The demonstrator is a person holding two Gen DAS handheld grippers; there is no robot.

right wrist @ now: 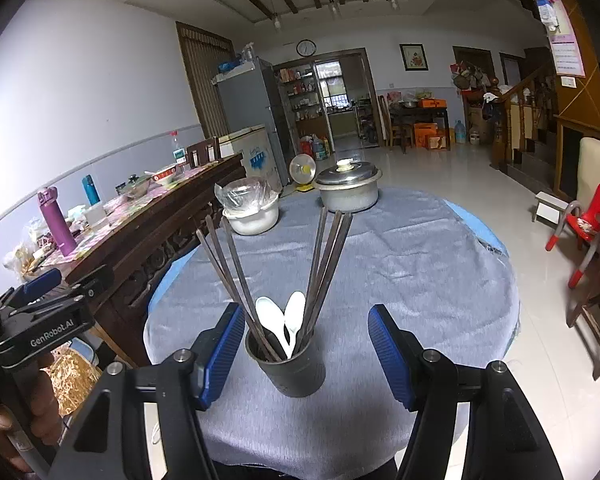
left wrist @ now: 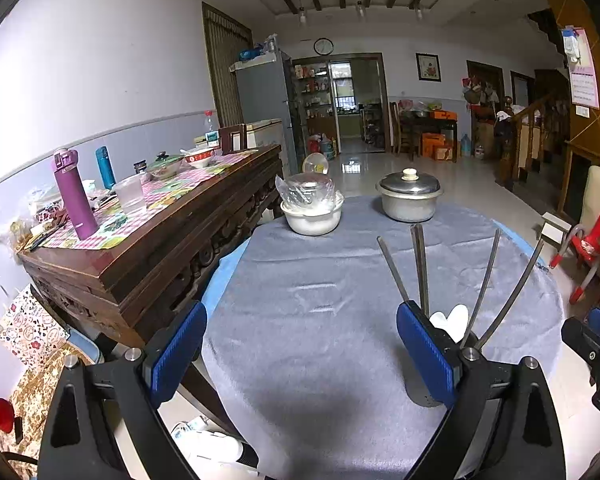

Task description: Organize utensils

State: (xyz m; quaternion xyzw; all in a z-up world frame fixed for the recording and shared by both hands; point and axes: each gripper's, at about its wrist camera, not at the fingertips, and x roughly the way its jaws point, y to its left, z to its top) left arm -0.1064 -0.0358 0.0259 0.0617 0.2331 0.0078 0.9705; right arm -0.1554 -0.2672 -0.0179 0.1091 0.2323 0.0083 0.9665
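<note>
A dark grey holder cup (right wrist: 294,368) stands on the grey tablecloth (right wrist: 400,264), holding several dark chopsticks (right wrist: 328,264) and two white spoons (right wrist: 284,316). My right gripper (right wrist: 306,354) is open with the cup between its blue fingers, not touching. In the left wrist view the cup (left wrist: 424,394) is mostly hidden behind the right finger, with the chopsticks (left wrist: 420,268) and spoons (left wrist: 452,320) sticking up. My left gripper (left wrist: 300,354) is open and empty over the cloth, left of the cup.
A lidded metal pot (right wrist: 348,190) and a white bowl covered with plastic (right wrist: 252,208) stand at the table's far side. A cluttered wooden sideboard (left wrist: 148,248) runs along the left. A red child's chair (right wrist: 584,228) stands right.
</note>
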